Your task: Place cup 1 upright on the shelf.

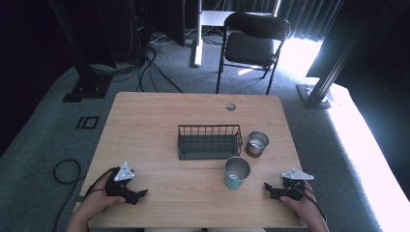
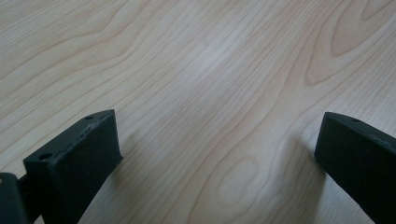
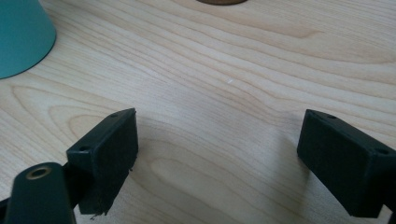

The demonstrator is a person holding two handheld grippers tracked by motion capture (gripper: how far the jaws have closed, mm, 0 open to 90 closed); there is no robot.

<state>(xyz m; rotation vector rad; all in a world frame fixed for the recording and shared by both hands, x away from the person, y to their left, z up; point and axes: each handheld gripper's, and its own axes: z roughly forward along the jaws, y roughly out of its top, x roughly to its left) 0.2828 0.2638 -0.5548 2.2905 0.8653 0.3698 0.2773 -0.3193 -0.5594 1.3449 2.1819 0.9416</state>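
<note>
Item 1: left tongs [image 1: 143,193]. I am resting them at the near left corner of the bench [image 1: 145,121], a hand [image 1: 96,203] wrapped round the grip. Their tips are pointing right, toward the middle of the near edge. In the left gripper view the tongs [image 2: 219,154] are standing wide apart with nothing but bare wood grain between the jaws.

Item 2: right tongs [image 1: 267,186]. I am resting them at the near right corner, tips pointing left, so the two tools are facing each other across the near edge, well apart. In the right gripper view the tongs [image 3: 217,154] are likewise spread wide and gripping nothing.

Item 3: teal cup [image 1: 236,172]. It is standing upright, mouth up, long axis vertical, near the right tongs and to their left, slightly farther from me. Its teal wall [image 3: 21,35] is showing at the upper left corner of the right gripper view.

Item 4: brown cup [image 1: 256,144]. It is upright, mouth up, just beyond the teal one and just beside the right end of the rack.

Item 5: dark wire rack [image 1: 209,141]. It is sitting mid-bench, its long axis running left to right.

Item 6: black folding chair [image 1: 251,46]. It is standing on the carpet beyond the far edge of the bench.
</note>
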